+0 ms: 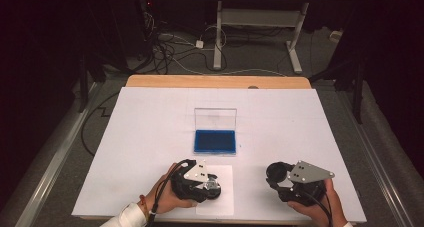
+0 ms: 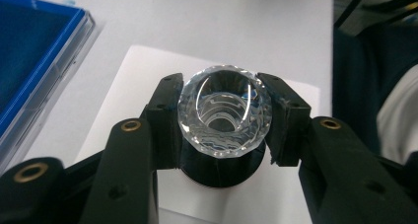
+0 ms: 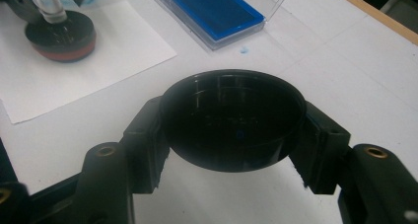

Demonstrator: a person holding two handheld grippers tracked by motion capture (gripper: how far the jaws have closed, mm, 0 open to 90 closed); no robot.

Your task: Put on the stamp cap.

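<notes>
A stamp with a clear faceted handle (image 2: 224, 110) and a round black base stands on a small white paper sheet (image 2: 128, 81). My left gripper (image 2: 224, 118) is shut on that handle, one jaw on each side. From above, the left gripper (image 1: 210, 183) sits near the table's front edge on the paper sheet (image 1: 225, 172). My right gripper (image 3: 231, 130) is shut on a round black cap (image 3: 231, 118), held just above the table, hollow side up. The right gripper (image 1: 278, 176) is at the front right. The right gripper view shows the stamp (image 3: 60, 34) with a red bottom rim.
A blue ink pad (image 1: 215, 141) lies open mid-table, its clear lid (image 1: 215, 118) standing up behind it. It also appears as the ink pad (image 2: 29, 61) and the ink pad (image 3: 212, 7). A small blue ink spot (image 3: 243, 50) marks the white table cover (image 1: 300, 122). Cables lie on the floor beyond.
</notes>
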